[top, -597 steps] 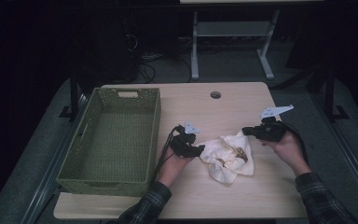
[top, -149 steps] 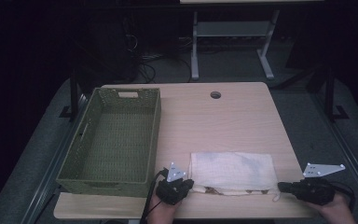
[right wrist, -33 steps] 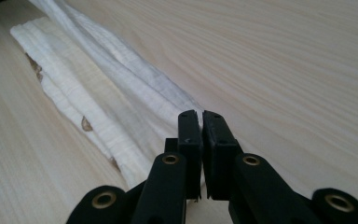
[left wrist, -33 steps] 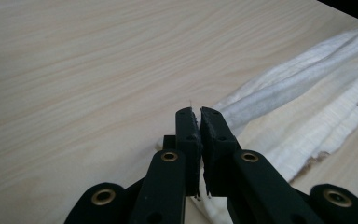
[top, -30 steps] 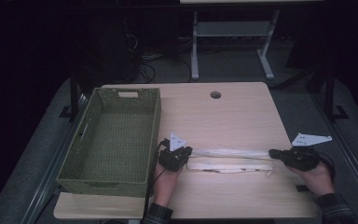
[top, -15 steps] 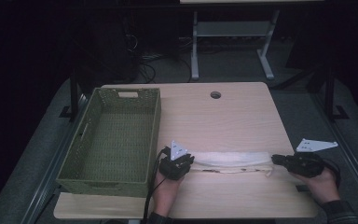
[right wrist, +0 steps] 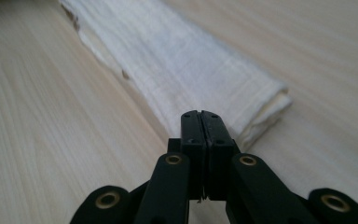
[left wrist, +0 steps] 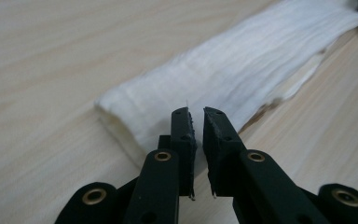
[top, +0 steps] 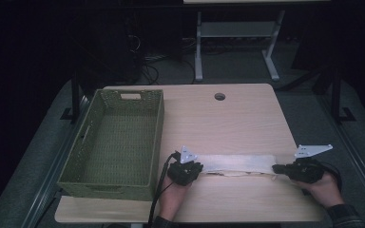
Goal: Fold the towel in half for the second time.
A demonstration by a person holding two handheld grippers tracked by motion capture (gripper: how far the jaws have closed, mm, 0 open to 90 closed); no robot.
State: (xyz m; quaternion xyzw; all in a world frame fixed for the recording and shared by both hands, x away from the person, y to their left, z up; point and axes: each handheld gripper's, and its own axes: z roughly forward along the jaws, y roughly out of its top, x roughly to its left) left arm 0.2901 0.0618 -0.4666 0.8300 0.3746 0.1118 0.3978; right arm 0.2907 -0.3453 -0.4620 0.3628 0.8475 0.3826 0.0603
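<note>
A white cloth lies on the table as a long narrow folded strip between my two grippers. My left gripper is at the strip's left end. In the left gripper view the cloth runs away to the upper right, and the left gripper has its jaws a narrow gap apart over the cloth's near end, with nothing seen between them. My right gripper is at the strip's right end. In the right gripper view this gripper is pressed shut at the near edge of the cloth.
A green woven basket stands empty on the left half of the wooden table. A round cable hole sits near the table's far edge. A metal frame stands on the dark floor behind the table.
Over the last second both grippers came down toward the near edge and laid the cloth flat as a narrow strip. Five seconds ago it lay wider, and earlier it was crumpled.
</note>
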